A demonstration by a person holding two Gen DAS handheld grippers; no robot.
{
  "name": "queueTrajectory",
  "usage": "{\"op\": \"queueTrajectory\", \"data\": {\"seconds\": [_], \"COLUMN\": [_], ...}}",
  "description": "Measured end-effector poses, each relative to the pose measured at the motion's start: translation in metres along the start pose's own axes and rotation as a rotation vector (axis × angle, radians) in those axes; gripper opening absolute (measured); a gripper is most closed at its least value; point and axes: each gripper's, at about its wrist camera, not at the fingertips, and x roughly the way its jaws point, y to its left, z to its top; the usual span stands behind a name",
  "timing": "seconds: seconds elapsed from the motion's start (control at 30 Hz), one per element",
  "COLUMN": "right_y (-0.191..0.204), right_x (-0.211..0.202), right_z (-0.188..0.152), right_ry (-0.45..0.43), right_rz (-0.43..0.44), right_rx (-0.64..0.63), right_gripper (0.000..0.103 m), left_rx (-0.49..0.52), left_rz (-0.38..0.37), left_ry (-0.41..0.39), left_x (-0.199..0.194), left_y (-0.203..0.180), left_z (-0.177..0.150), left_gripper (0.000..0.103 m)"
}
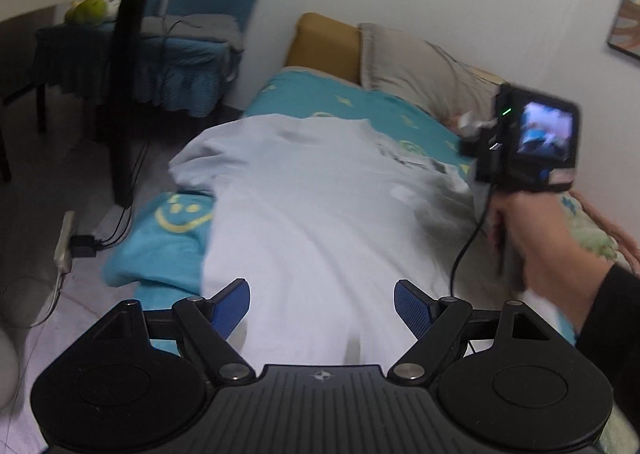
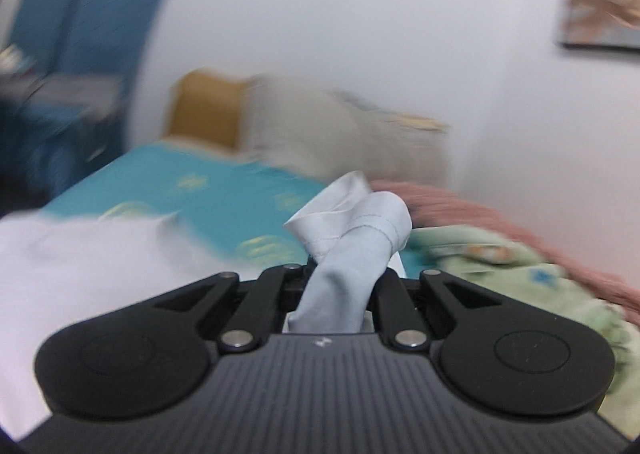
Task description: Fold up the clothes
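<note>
Bed (image 1: 172, 254) (teal smiley cover), white shirt (image 1: 320, 214) spread on it, grey pillow (image 1: 420, 66)

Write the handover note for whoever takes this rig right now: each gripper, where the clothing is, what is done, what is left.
Left gripper: open, empty, hovering over the near end of the white shirt.
Right gripper: shut on a bunched, hemmed part of the shirt, lifted off the bed; held by the right hand.
Shirt: mostly spread flat along the turquoise blanket, one sleeve out toward the floor side.
Done: shirt laid out, one part gripped.
Left: every fold, as far as the blurred views show. Probably grip the near part with the left gripper next.
</note>
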Motion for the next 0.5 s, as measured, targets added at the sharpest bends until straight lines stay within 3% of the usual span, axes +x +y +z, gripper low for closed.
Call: {"op": "queueTrajectory", "data": {"seconds": [0.1, 0.23, 0.3, 0.33, 0.37, 0.5], "right_y": [0.058, 0.065, 0.058, 0.052, 0.044, 0.009], "right_x": [0.010, 0.022, 0.028, 0.027, 0.022, -0.028], "right_z": [-0.013, -0.023, -0.018, -0.014, -0.011, 0.002], "right_ry": [0.031, 0.093, 0.142, 0.166, 0.179, 0.184], "right_rz": [0.057, 0.112, 0.228, 0.295, 0.352, 0.467], "right_rx": [-0.101, -0.084, -0.020, 0.020, 0.057, 0.185], "right_gripper": [0.011, 0.015, 0.043, 0.076, 0.093, 0.093], "left_rx": [-0.046, -0.047, -0.036, -0.031, -0.026, -0.003], "left_rz": [0.002, 0.008, 0.005, 0.004, 0.003, -0.001], "left_ry": [0.011, 0.039, 0.046, 0.050, 0.054, 0.067], "left_x": [0.009, 0.024, 0.028, 0.030, 0.031, 0.038], "left_y": [0.014, 0.018, 0.015, 0.014, 0.012, 0.006], "left_z": [0.003, -0.001, -0.003, -0.004, -0.006, -0.010], "left_gripper": [0.081, 0.081, 0.081, 0.081, 0.081, 0.081]}}
